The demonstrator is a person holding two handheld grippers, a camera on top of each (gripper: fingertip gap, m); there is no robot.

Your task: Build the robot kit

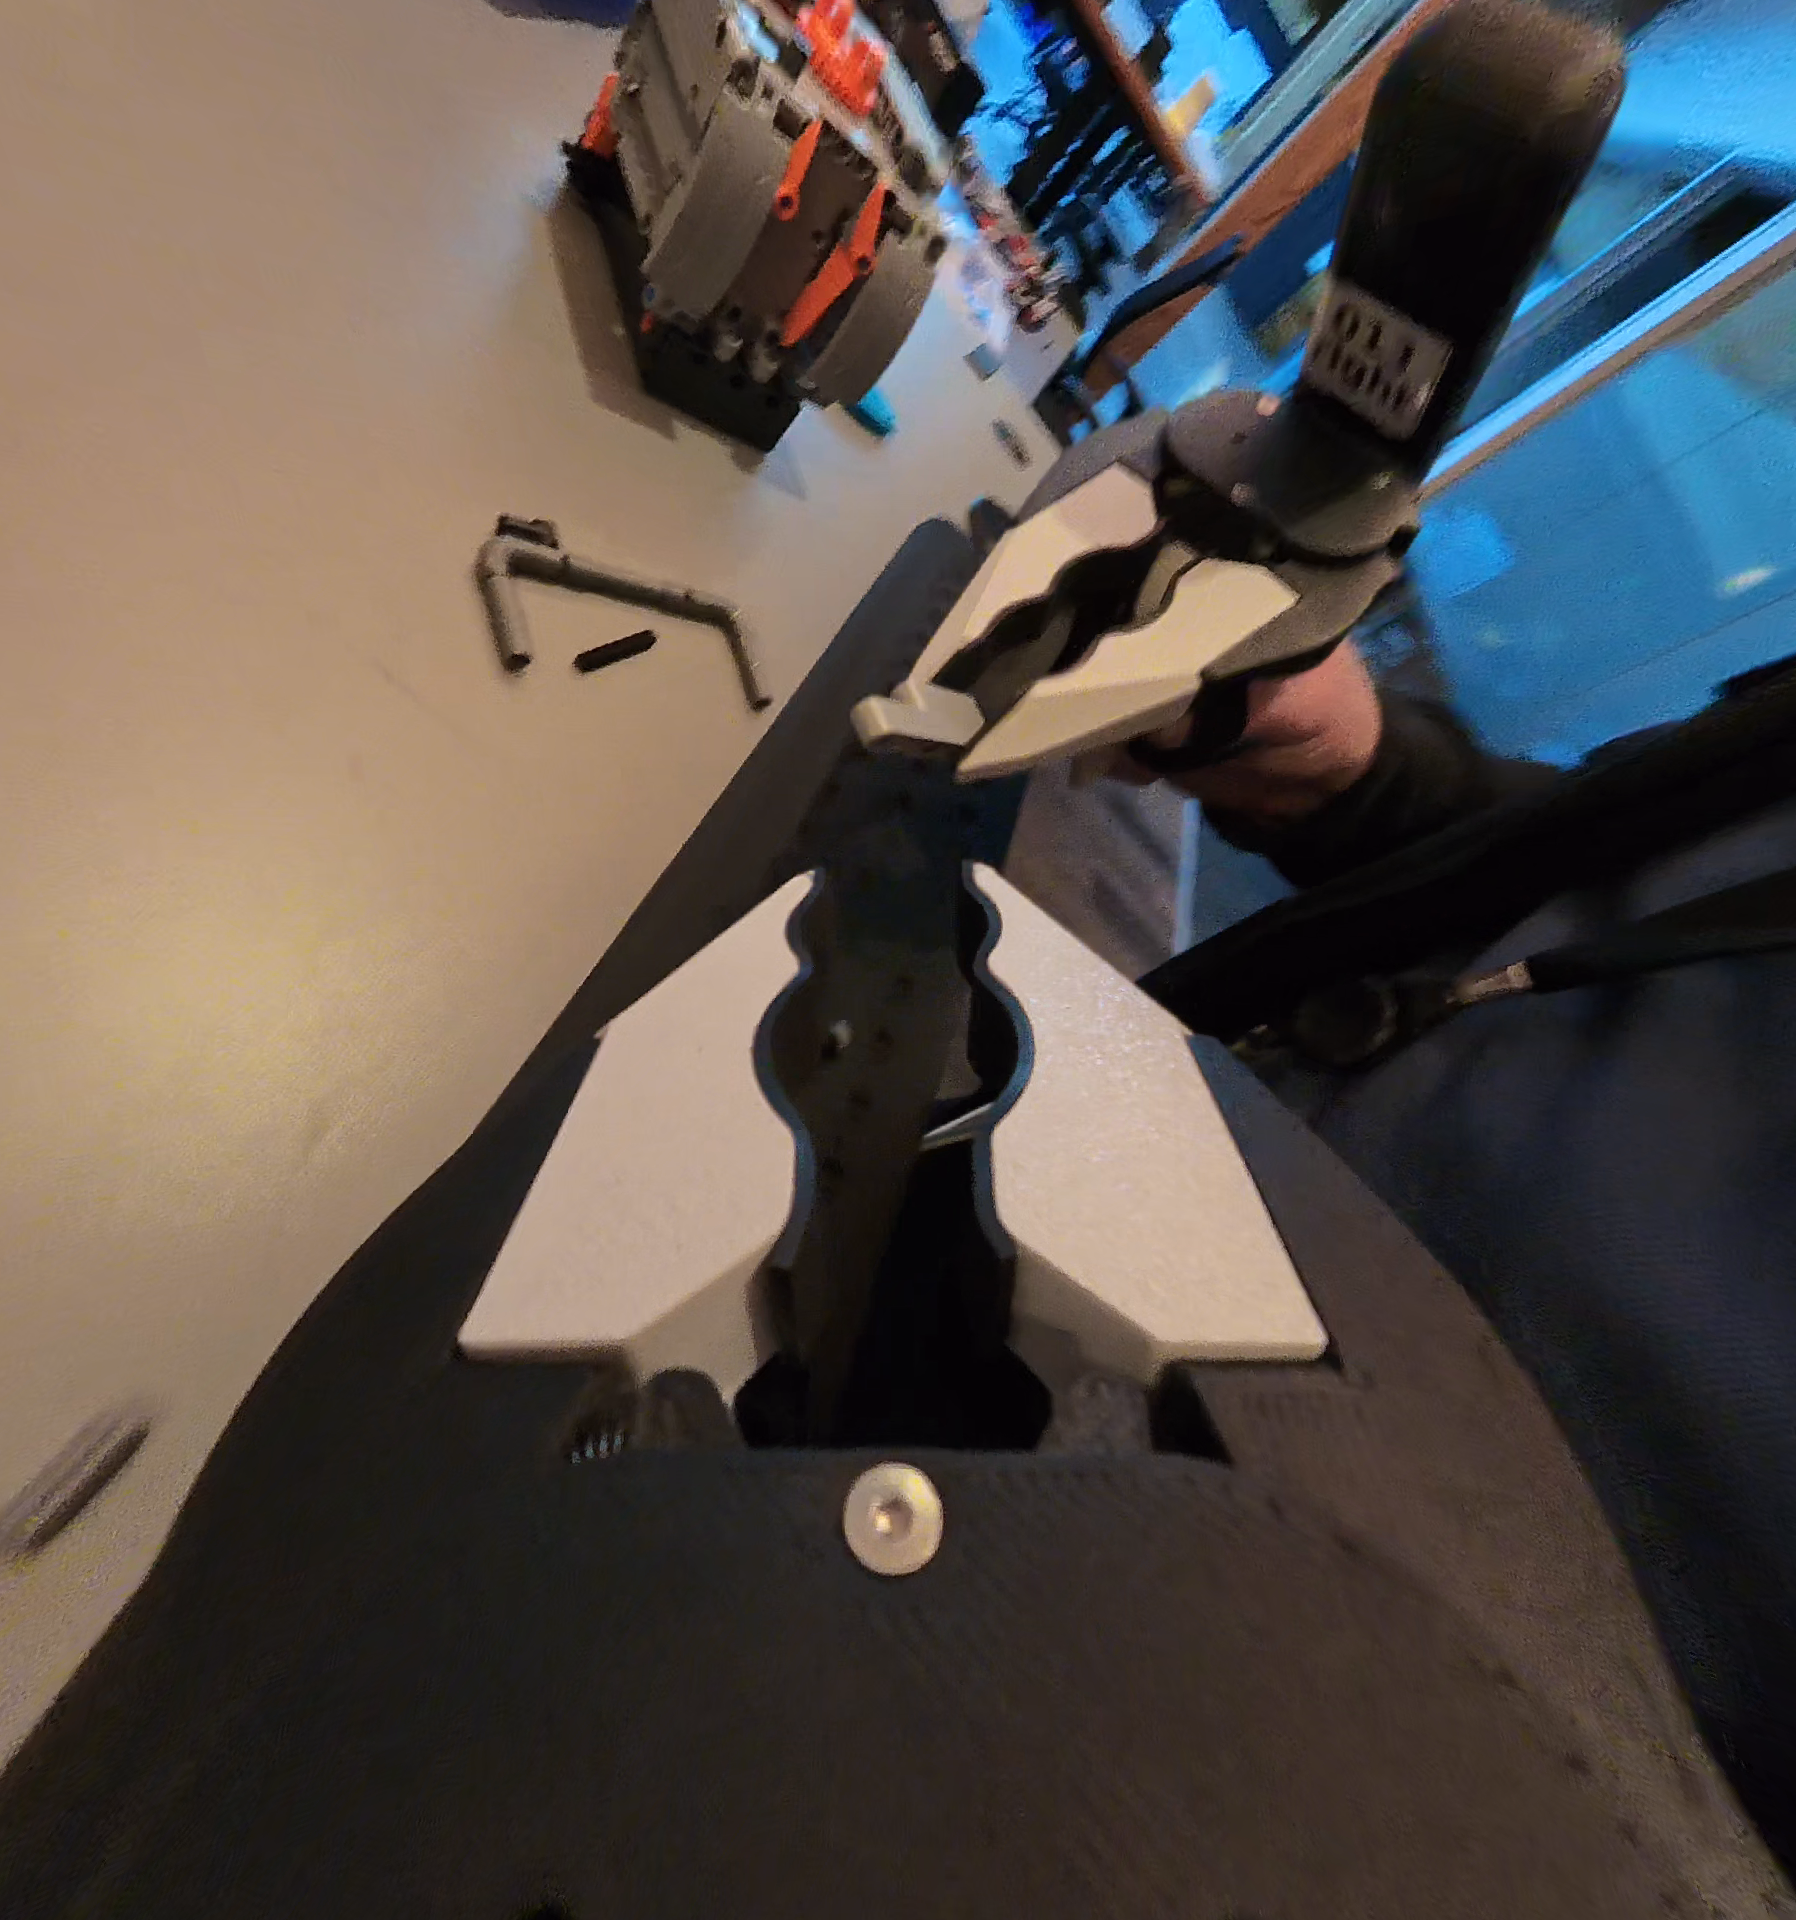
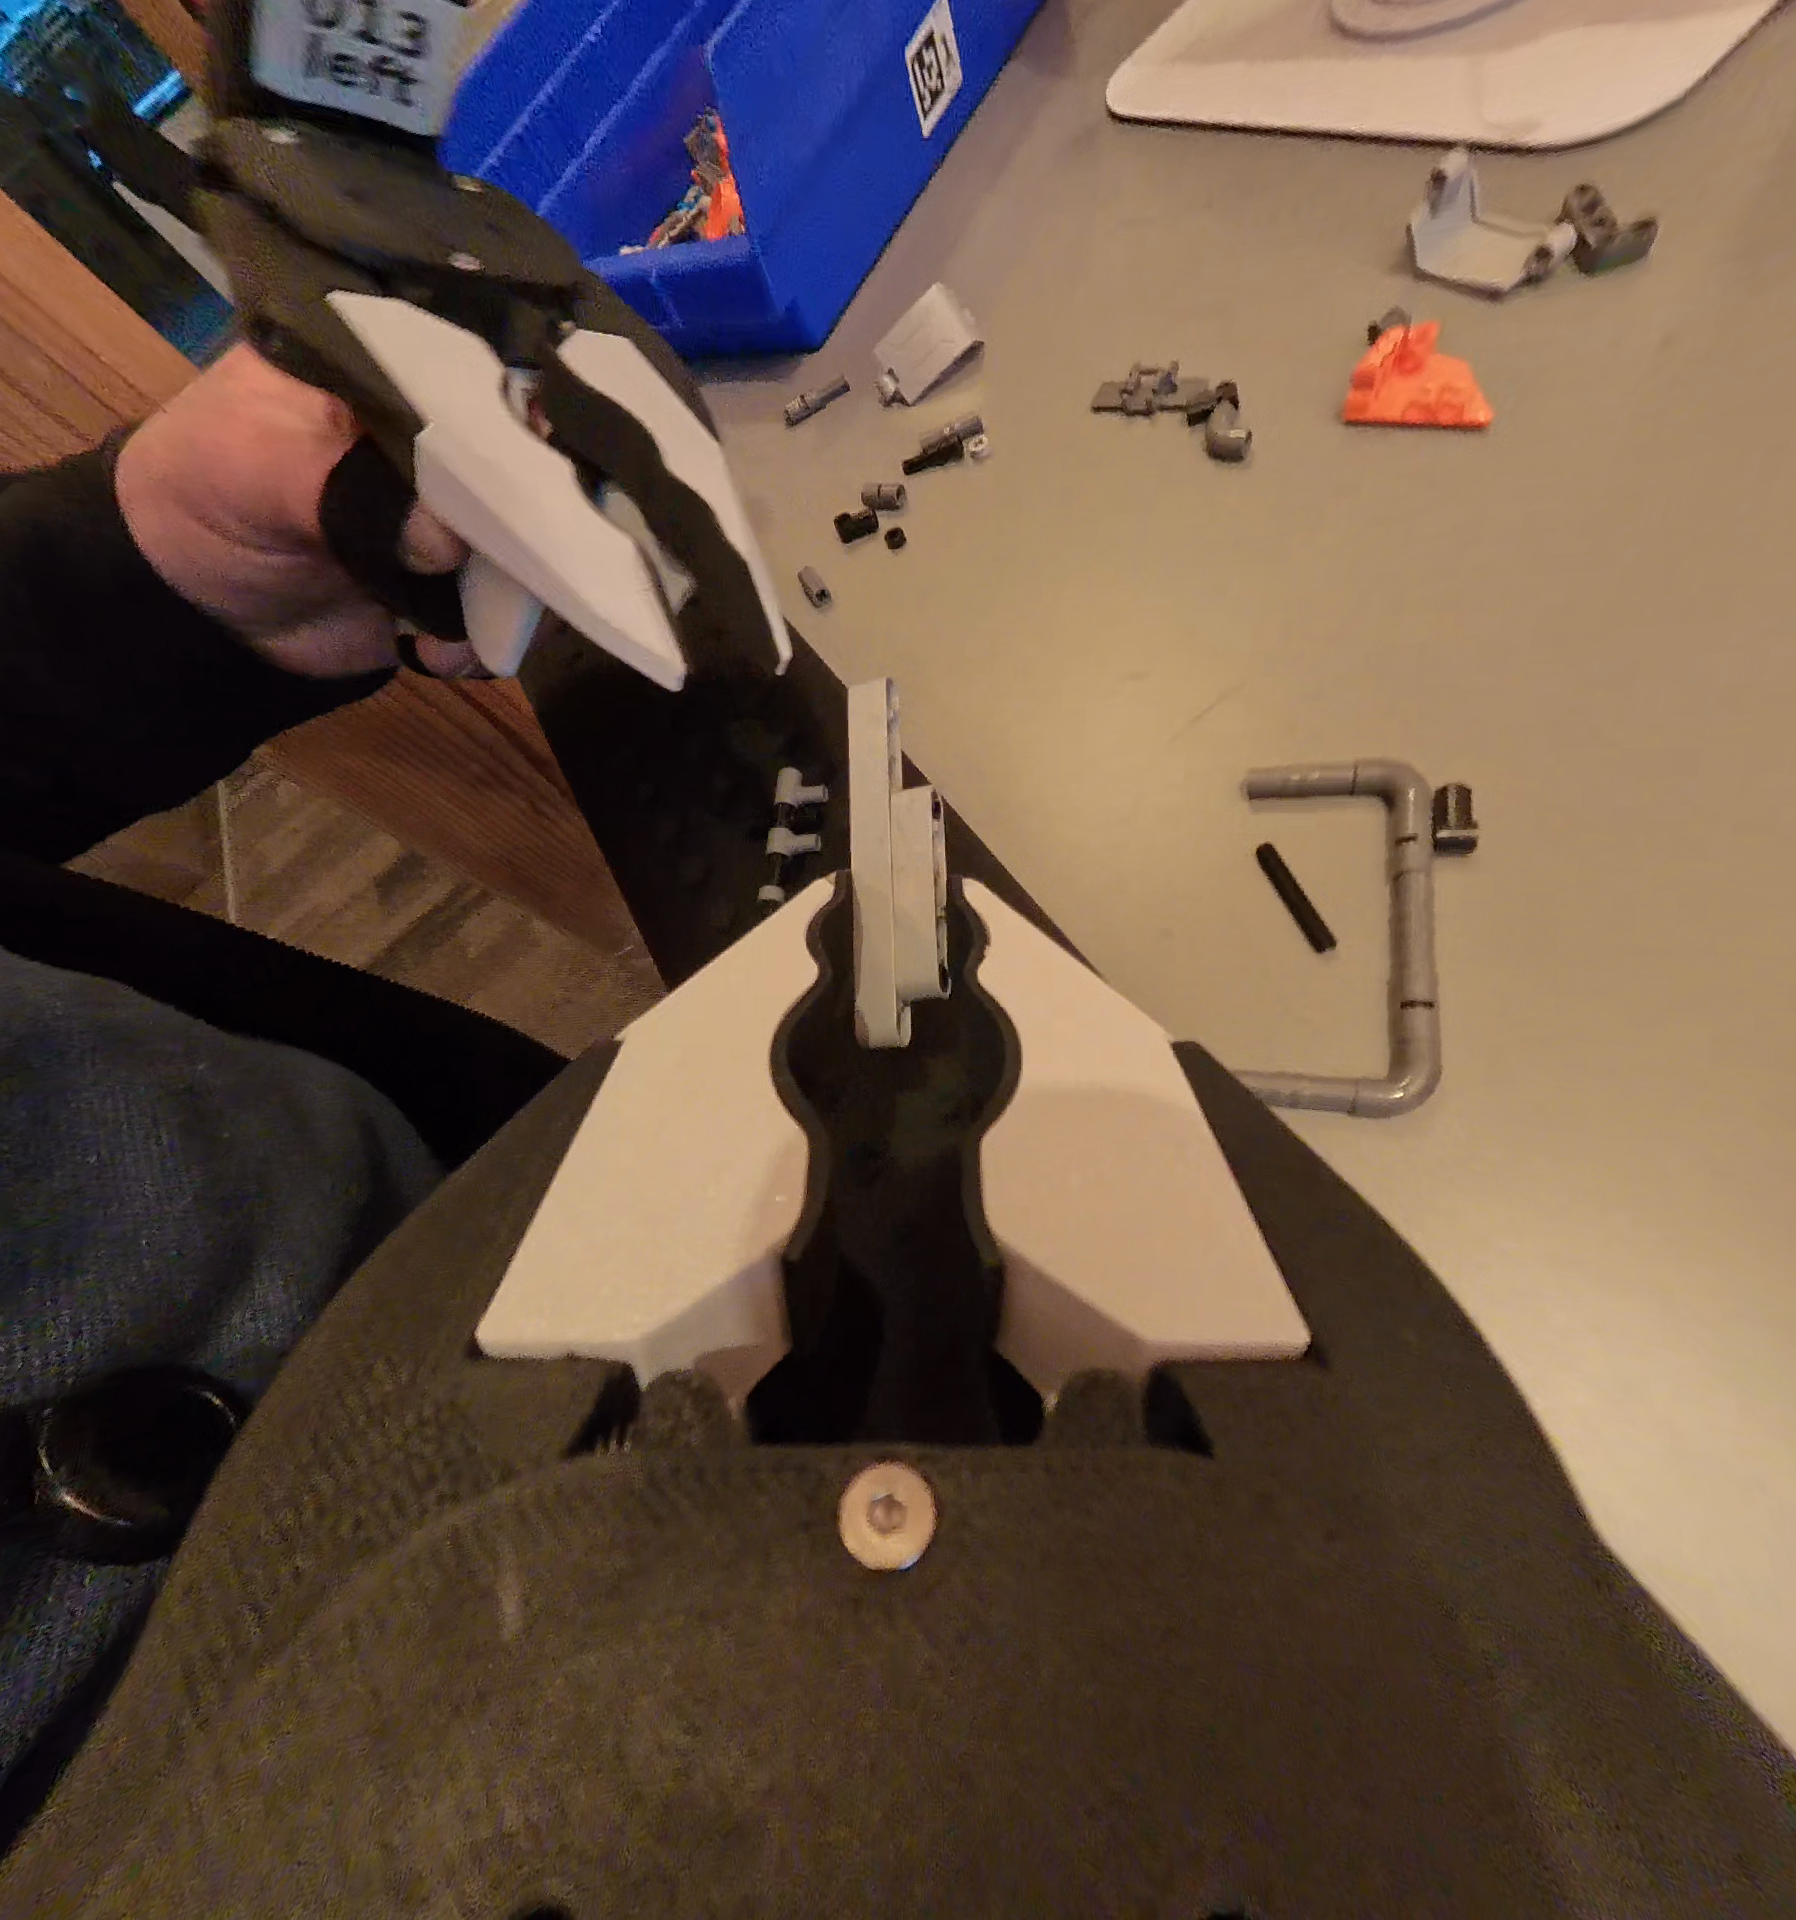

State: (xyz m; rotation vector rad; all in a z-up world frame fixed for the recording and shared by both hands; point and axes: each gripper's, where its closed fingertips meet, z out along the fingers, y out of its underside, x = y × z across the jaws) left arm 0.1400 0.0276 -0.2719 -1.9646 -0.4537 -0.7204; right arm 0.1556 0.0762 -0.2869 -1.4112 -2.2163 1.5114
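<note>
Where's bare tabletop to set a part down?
Free: the grey tabletop between the grey bent pipe frame and the orange plastic piece, and the near edge below that frame. Crowded: small dark pins beside the blue plastic bin.

left hand-held gripper (image 1: 889,894) clamped, right hand-held gripper (image 2: 899,904) clamped, tips converging

Right gripper (image 2: 889,914) fingers (image 2: 686,1143) around light grey beam (image 2: 889,883)
</note>
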